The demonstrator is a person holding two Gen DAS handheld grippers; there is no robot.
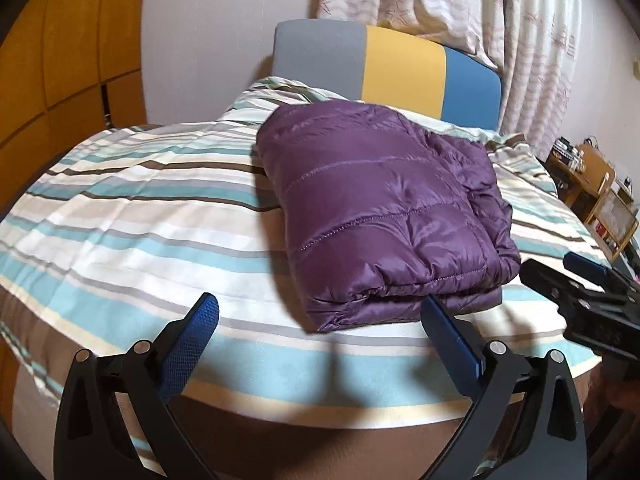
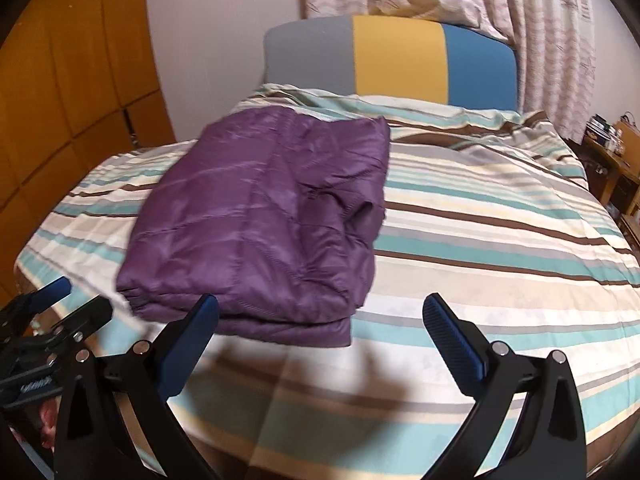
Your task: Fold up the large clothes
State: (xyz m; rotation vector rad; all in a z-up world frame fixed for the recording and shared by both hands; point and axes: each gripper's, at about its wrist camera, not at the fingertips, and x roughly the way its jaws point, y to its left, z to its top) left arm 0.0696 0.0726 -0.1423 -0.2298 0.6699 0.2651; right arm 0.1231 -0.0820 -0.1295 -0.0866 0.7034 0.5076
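Observation:
A purple quilted puffer jacket [image 1: 384,208] lies folded into a thick rectangle on the striped bed cover [image 1: 140,216]. My left gripper [image 1: 320,312] is open and empty, just in front of the jacket's near edge, with its right finger close to that edge. My right gripper [image 2: 320,312] is open and empty, in front of and to the right of the jacket [image 2: 264,216], above the bed cover [image 2: 500,240]. The right gripper also shows at the right edge of the left wrist view [image 1: 588,292]. The left gripper shows at the lower left of the right wrist view [image 2: 48,320].
A headboard [image 1: 400,68] in grey, yellow and blue stands at the far end of the bed, with patterned curtains [image 1: 480,12] behind it. Wooden wardrobe doors [image 1: 60,60] are on the left. A wooden shelf [image 1: 592,184] with small items stands right of the bed.

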